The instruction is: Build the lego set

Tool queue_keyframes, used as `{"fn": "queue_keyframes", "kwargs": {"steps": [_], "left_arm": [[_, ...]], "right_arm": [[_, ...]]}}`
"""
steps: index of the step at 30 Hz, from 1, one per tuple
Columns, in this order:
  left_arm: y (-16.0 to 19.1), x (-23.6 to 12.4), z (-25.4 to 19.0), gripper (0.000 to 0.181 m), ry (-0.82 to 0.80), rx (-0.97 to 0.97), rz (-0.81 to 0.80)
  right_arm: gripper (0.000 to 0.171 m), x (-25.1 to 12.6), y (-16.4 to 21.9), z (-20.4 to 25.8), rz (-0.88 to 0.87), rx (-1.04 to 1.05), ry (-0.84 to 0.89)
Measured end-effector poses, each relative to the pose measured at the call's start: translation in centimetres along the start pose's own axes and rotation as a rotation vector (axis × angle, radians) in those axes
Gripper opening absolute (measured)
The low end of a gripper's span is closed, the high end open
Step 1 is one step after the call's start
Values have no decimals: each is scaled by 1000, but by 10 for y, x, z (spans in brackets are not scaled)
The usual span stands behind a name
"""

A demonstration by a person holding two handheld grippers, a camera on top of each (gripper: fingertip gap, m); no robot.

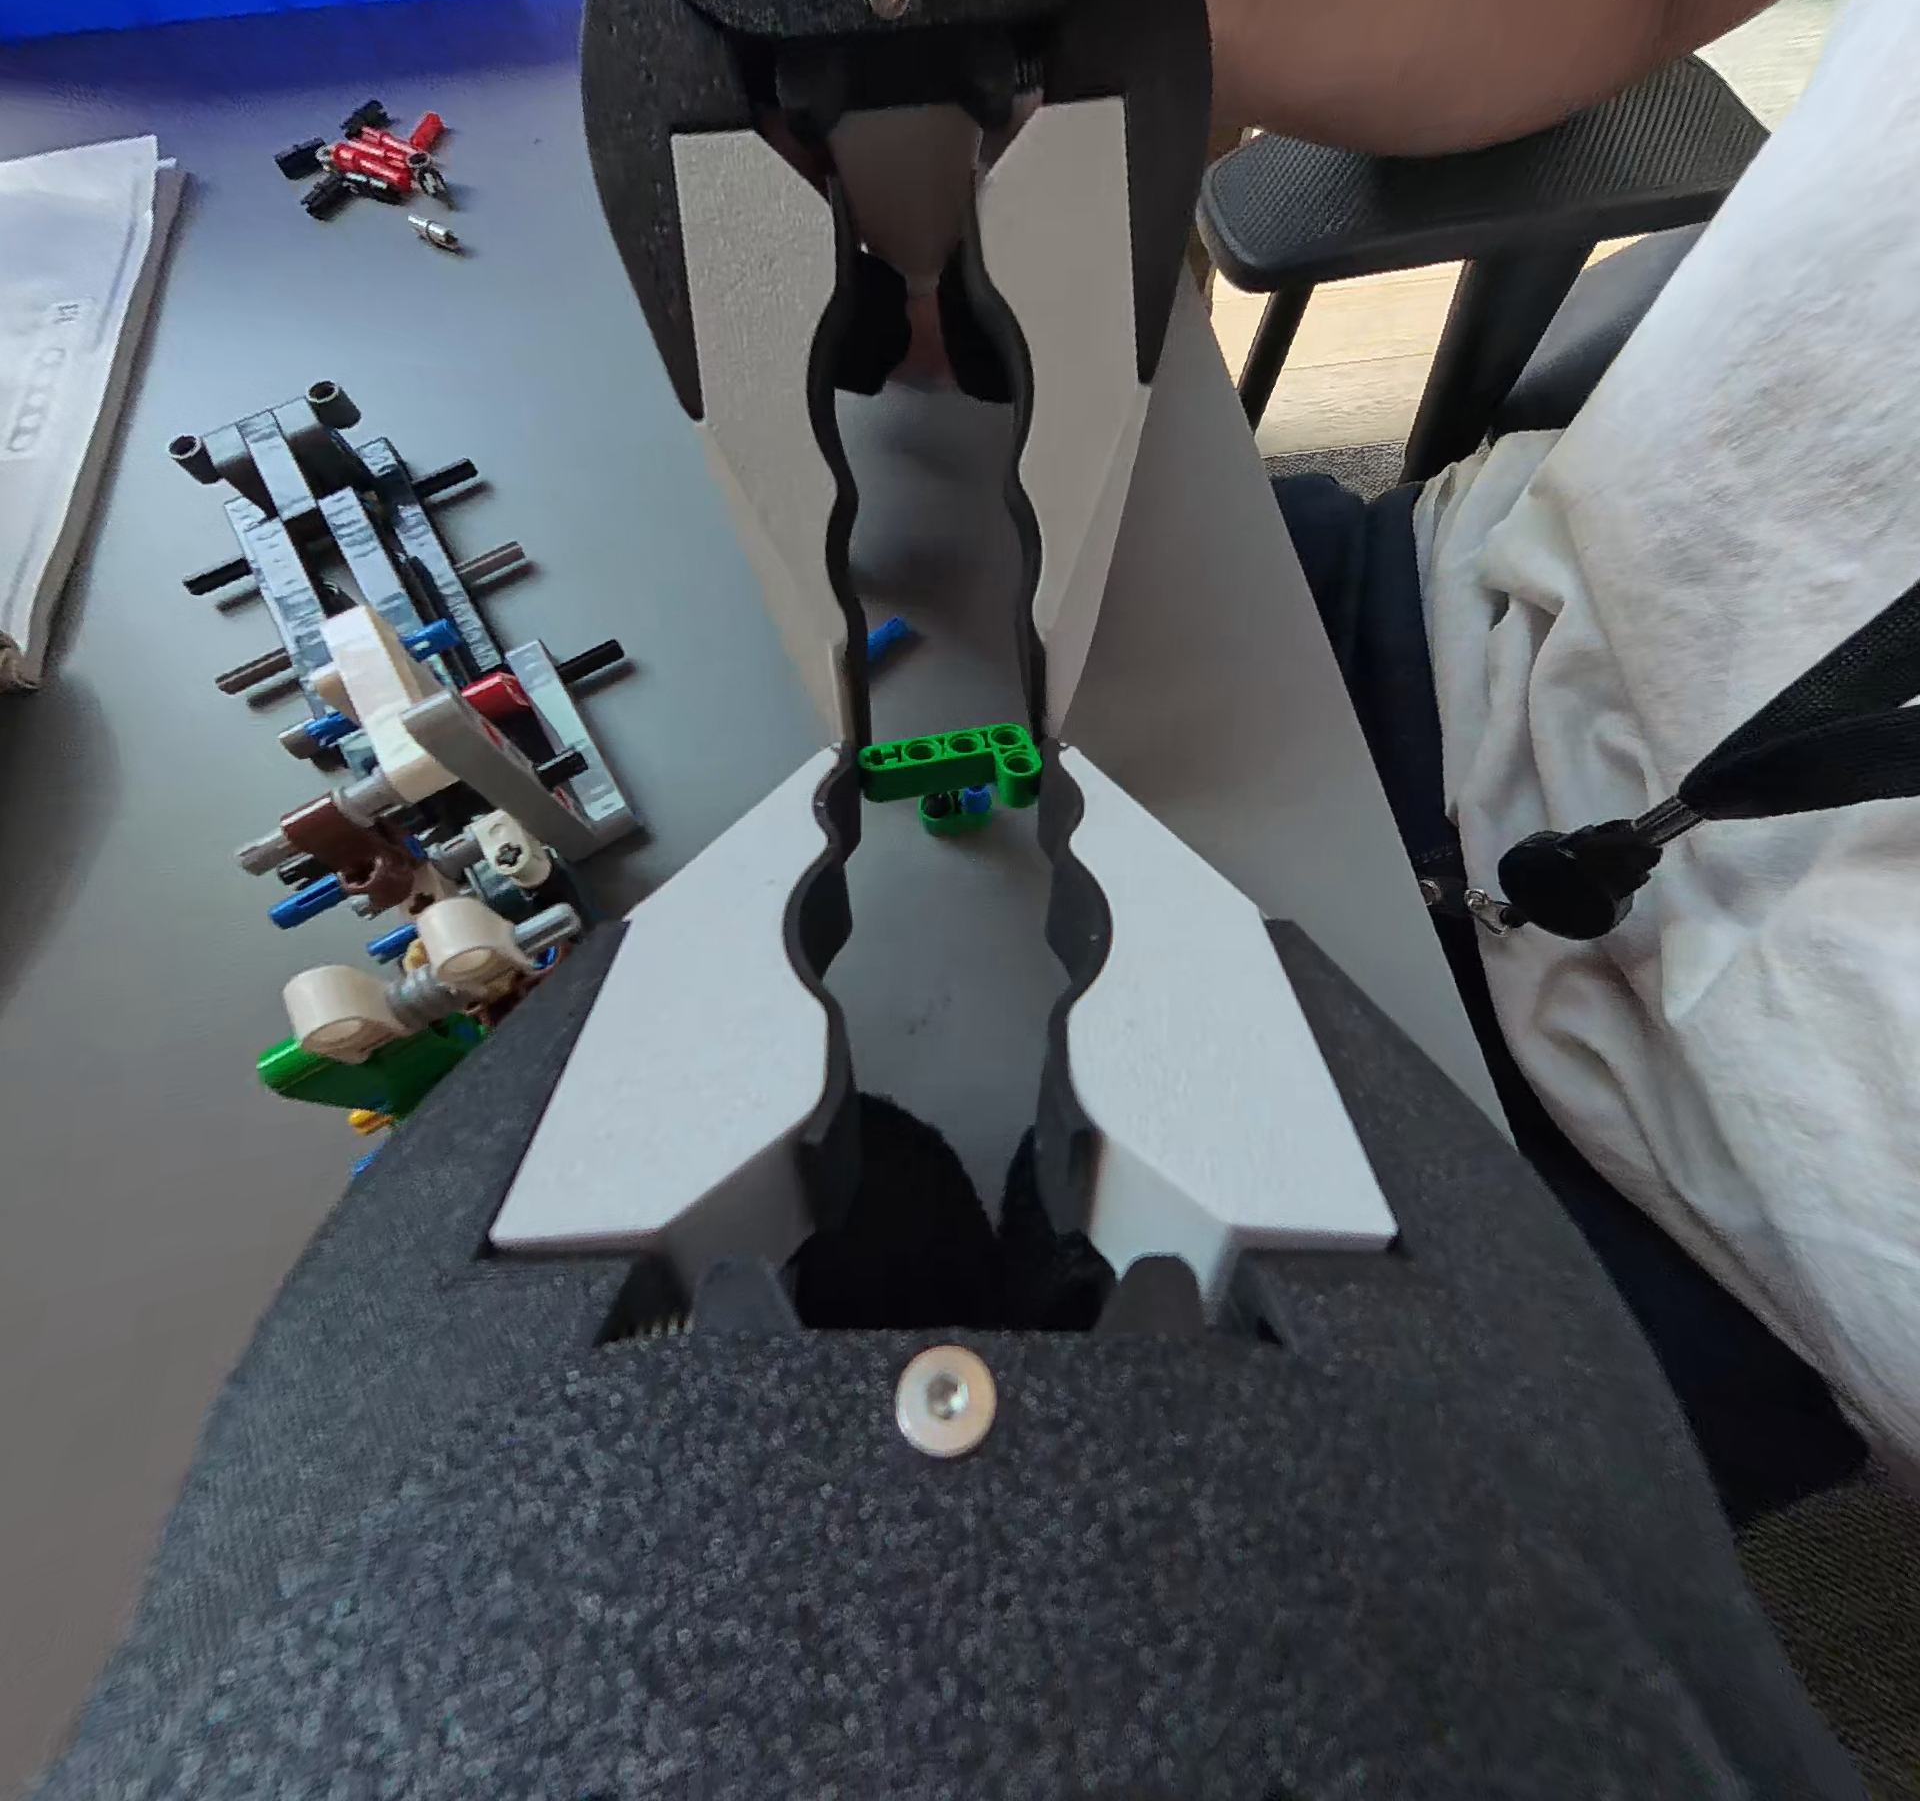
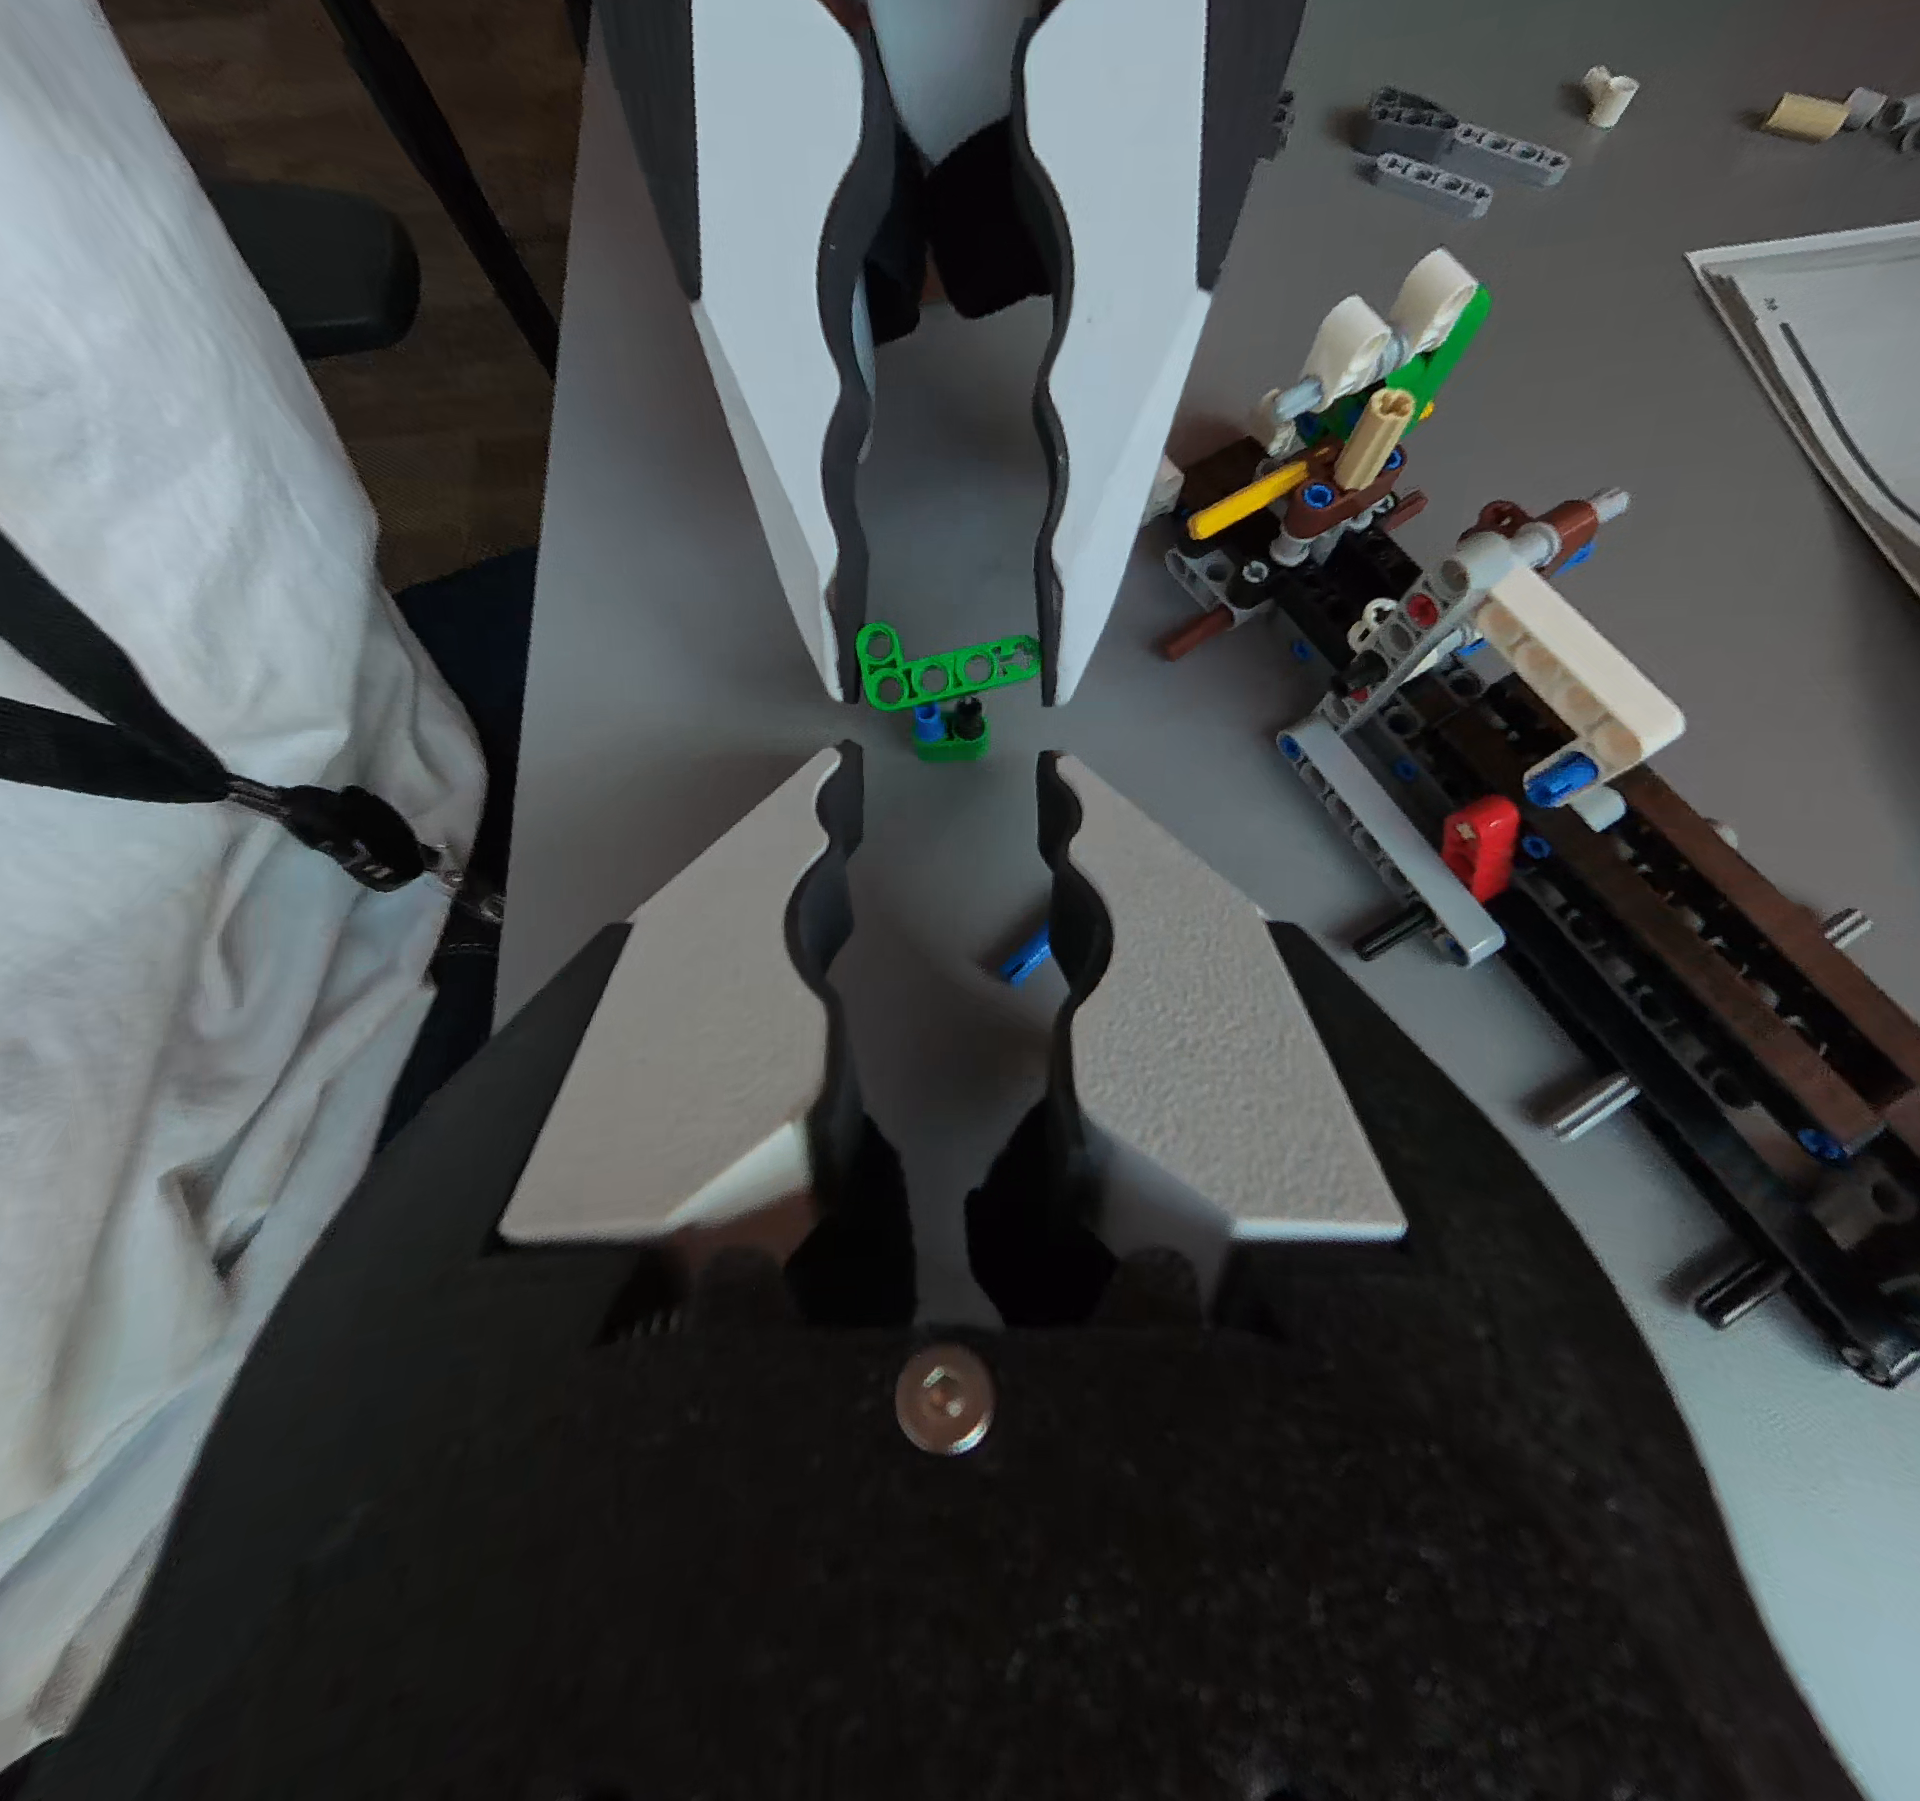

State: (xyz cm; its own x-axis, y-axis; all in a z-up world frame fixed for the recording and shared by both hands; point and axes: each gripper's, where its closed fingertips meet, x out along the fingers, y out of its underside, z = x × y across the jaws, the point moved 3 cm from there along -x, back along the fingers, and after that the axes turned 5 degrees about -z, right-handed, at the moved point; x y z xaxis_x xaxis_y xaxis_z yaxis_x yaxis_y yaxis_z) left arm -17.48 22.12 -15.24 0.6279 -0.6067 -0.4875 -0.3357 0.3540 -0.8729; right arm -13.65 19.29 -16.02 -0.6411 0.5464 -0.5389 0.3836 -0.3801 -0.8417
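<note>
The left gripper [image 1: 951, 764] is holding a green L-shaped beam [image 1: 914, 752] by its two ends. Its fingers are standing partly apart, just as wide as the beam's long arm. That long arm is running crosswise from one fingertip to the other. The short arm is sitting at one end and pointing back toward the left gripper's body. The round holes are showing in both views.

The right gripper [image 2: 951, 759] is facing the left one tip to tip. Its fingers are standing about equally wide and are gripping nothing.

The beam is hanging near the half-built model [image 1: 416, 712], on the side of it nearer the person's white shirt [image 1: 1662, 608]. The model is lying on the grey table [image 1: 623, 349]. It is long and dark, with axles sticking out sideways, and its long axis is running across the beam's.

Just under the beam, a small green piece [image 1: 945, 821] is carrying a blue pin and a black pin upright. Whether these pins are touching the beam is hard to tell. A loose blue pin [image 2: 1029, 956] is lying between this piece and the model, half hidden behind a finger. Beyond the model, a booklet [image 1: 62, 349] is being cut off by the picture's edge.
</note>
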Motion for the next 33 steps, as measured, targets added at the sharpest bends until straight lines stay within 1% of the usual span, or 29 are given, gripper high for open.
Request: {"fn": "queue_keyframes", "kwargs": {"steps": [2, 4, 8, 9, 10, 12, 13, 14, 15, 17, 18, 20, 24, 27, 29, 31, 32, 33], "left_arm": [[-5, -6, 1, 33, -29, 49, -50], [-13, -13, 1, 33, -57, 128, -125], [-37, -30, -9, 32, -85, 253, -277], [-41, -33, -9, 33, -105, 276, -300], [-42, -34, -9, 33, -124, 293, -304], [-41, -33, -10, 33, -132, 315, -297], [-40, -32, -11, 33, -130, 320, -292], [-39, -31, -11, 32, -129, 324, -285], [-38, -30, -12, 33, -130, 326, -277], [-35, -28, -7, 32, -164, 320, -243], [-30, -26, -3, 32, -193, 304, -199], [-23, -22, 3, 32, -234, 294, -133], [-17, -19, 9, 32, -279, 257, -70], [-15, -21, 9, 32, -268, 230, -64], [-14, -23, 6, 32, -205, 154, -43], [-15, -22, -1, 32, -93, 32, -38], [-11, -21, -1, 32, -66, -7, -15], [-6, -20, 0, 32, -53, -22, 10]], "right_arm": [[28, -10, -9, 2, -61, 76, -29], [22, -22, -25, -2, -178, 213, -51], [22, -28, -47, -7, -360, 558, -249], [23, -29, -51, -5, -403, 602, -320], [22, -28, -54, -3, -431, 636, -362], [23, -21, -52, 1, -410, 677, -391], [22, -19, -55, 4, -427, 700, -420], [16, -18, -56, 4, -433, 737, -435], [8, -15, -54, 3, -421, 779, -430], [7, -13, -51, -1, -423, 828, -407], [7, -11, -48, -5, -411, 847, -352], [6, -8, -41, -11, -386, 854, -243], [6, -6, -37, -15, -373, 859, -99], [6, -4, -38, -15, -366, 839, -31], [8, -1, -38, -12, -356, 796, -50], [13, -4, -35, -6, -334, 688, -134], [20, -6, -29, -1, -291, 598, -171], [31, -7, -19, -1, -224, 500, -156]]}}
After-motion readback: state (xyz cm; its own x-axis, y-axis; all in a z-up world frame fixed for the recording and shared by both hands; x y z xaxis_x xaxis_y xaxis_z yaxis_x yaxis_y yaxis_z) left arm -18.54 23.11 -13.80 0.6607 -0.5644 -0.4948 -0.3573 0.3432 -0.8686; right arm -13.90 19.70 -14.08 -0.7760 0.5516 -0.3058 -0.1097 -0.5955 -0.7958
